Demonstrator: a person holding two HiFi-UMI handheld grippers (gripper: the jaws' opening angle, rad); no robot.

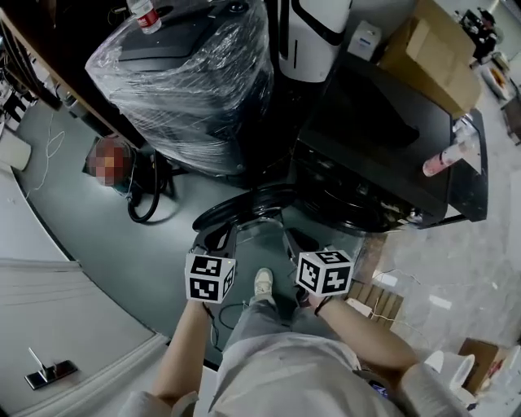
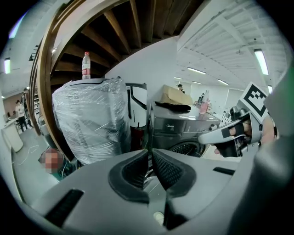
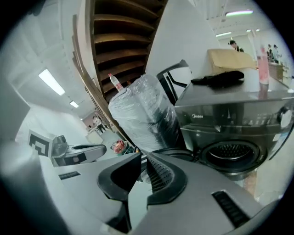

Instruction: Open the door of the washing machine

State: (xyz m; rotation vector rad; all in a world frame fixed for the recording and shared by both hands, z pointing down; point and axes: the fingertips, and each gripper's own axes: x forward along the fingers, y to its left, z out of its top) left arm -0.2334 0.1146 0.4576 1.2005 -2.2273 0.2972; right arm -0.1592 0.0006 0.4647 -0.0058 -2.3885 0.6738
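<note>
While one washing machine [image 1: 383,122] door [image 1: 236,210] hangs open, left gripper [image 2: 149,151] jaws pressed together, empty; right gripper [image 3: 142,156] jaws barely apart, empty.

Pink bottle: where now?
Head view, right side: pink bottle sits on top of the washing machine near its right edge, in front of the cardboard box.

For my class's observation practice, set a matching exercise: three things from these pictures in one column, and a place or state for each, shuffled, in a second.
Things:
1 washing machine door
2 water bottle
3 pink bottle

Places or states:
A on top of the washing machine
B swung open
C on top of the plastic-wrapped appliance

Pairs: 1-B, 2-C, 3-A
</note>
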